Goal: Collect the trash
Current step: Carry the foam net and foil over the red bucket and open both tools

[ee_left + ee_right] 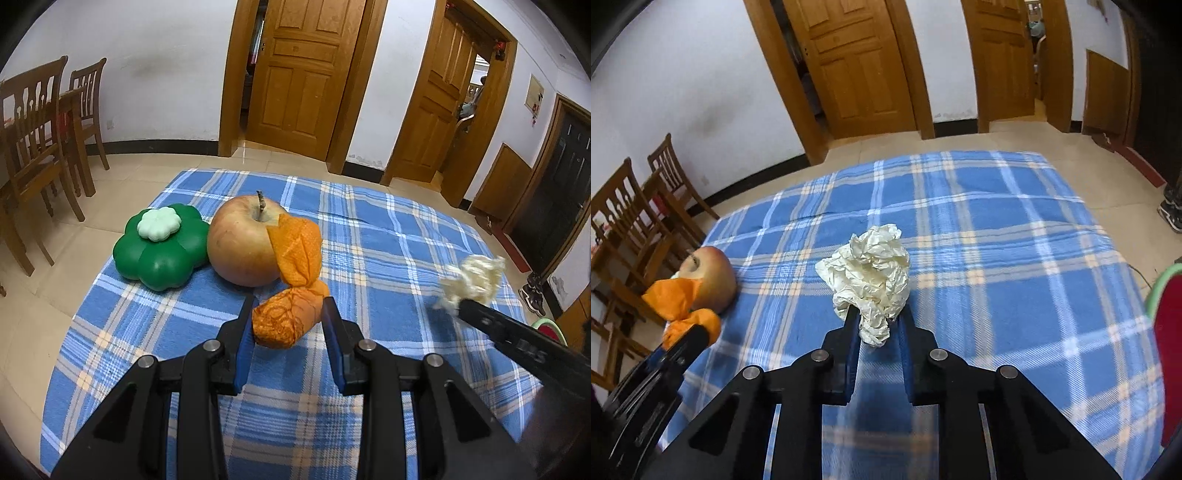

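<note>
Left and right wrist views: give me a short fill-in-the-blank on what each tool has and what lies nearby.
1. The left tool grips a crumpled ____ paper wad.
2. The right tool grips a crumpled ____ paper wad.
3. The orange wad leans against a reddish-yellow ____ beside the green flower-shaped plastic container.

Missing: orange; cream-white; apple

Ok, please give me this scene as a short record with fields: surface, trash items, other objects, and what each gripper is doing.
surface: blue plaid cloth
trash: orange napkin; white crumpled paper
other objects: apple; green flower-shaped container
left gripper: jaws around orange napkin's lower end
right gripper: shut on white crumpled paper
</note>
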Action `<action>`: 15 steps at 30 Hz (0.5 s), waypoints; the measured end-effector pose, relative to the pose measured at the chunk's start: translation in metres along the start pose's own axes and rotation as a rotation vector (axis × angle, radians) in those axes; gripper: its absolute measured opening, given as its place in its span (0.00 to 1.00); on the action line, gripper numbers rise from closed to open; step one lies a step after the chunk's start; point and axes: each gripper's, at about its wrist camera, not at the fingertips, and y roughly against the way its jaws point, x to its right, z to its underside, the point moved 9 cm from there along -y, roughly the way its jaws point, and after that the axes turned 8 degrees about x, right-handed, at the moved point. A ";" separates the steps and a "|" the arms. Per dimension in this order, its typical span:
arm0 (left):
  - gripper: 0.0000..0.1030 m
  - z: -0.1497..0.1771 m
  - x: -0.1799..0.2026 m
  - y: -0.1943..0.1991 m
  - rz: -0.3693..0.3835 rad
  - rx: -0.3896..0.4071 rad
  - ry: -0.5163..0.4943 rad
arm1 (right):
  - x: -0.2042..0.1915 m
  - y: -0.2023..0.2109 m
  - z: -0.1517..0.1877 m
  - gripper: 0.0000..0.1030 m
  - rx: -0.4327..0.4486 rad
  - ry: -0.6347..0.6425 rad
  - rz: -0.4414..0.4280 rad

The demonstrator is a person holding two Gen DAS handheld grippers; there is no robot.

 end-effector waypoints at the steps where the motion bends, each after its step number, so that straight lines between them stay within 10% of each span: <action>1: 0.33 -0.001 0.000 0.000 0.001 0.001 -0.001 | 0.004 0.007 0.001 0.19 0.005 -0.008 0.004; 15: 0.33 0.001 0.014 0.007 0.033 0.014 -0.021 | 0.063 0.097 0.018 0.19 0.070 -0.111 0.067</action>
